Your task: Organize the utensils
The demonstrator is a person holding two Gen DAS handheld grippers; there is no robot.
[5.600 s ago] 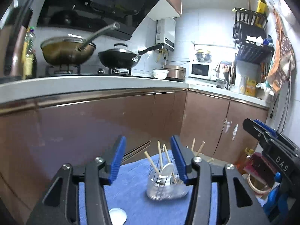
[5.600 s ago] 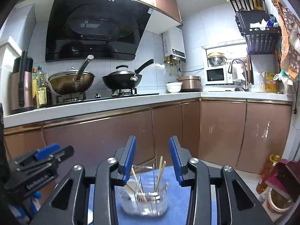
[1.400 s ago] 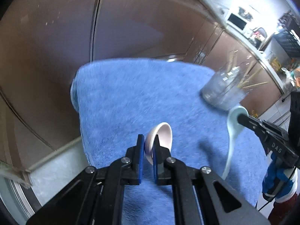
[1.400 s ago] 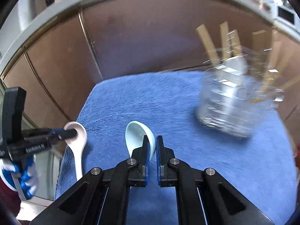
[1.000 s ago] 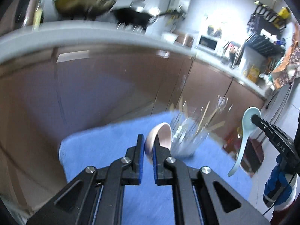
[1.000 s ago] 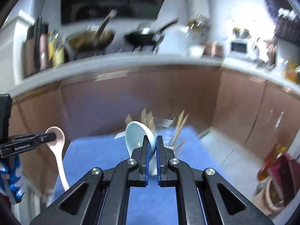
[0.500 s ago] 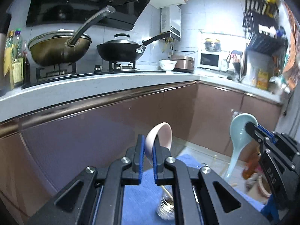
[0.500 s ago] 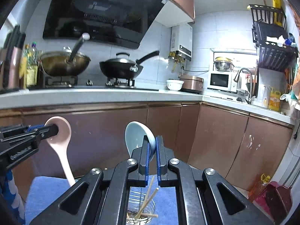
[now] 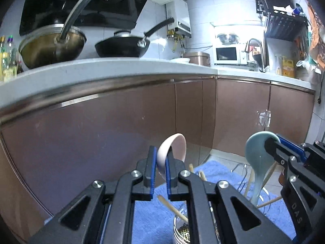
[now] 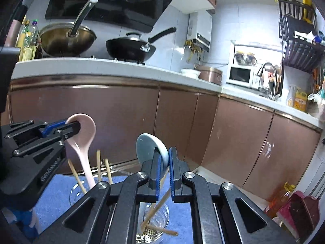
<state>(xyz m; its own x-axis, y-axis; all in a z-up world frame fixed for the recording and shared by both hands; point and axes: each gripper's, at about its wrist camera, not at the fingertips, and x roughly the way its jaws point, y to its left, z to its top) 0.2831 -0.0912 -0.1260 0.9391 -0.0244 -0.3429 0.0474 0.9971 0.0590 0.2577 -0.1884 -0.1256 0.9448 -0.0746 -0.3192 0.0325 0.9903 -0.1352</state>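
Observation:
My left gripper [image 9: 160, 174] is shut on the bowl of a pink ceramic spoon [image 9: 172, 148]; in the right wrist view the pink spoon [image 10: 83, 138] hangs handle-down into a glass jar [image 10: 77, 191] that holds wooden chopsticks [image 10: 99, 164]. My right gripper [image 10: 164, 172] is shut on the bowl of a pale blue spoon [image 10: 148, 144]; in the left wrist view the blue spoon [image 9: 258, 158] hangs handle-down into a glass jar [image 9: 243, 174]. A second glass jar with a metal strainer base and chopsticks [image 10: 154, 221] stands right below the right gripper. Both jars stand on a blue towel [image 10: 56, 191].
Brown cabinet doors [image 9: 101, 138] stand close behind the towel under a white counter [image 9: 101, 69]. A wok [image 10: 67, 38] and a black pan [image 10: 130, 48] sit on the stove. An oil bottle [image 10: 278, 201] and a red dustpan [image 10: 298, 209] stand on the floor at right.
Both grippers have come lower and closer to the jars with their spoons still held. The spoon handles now reach down into the jars among the chopsticks.

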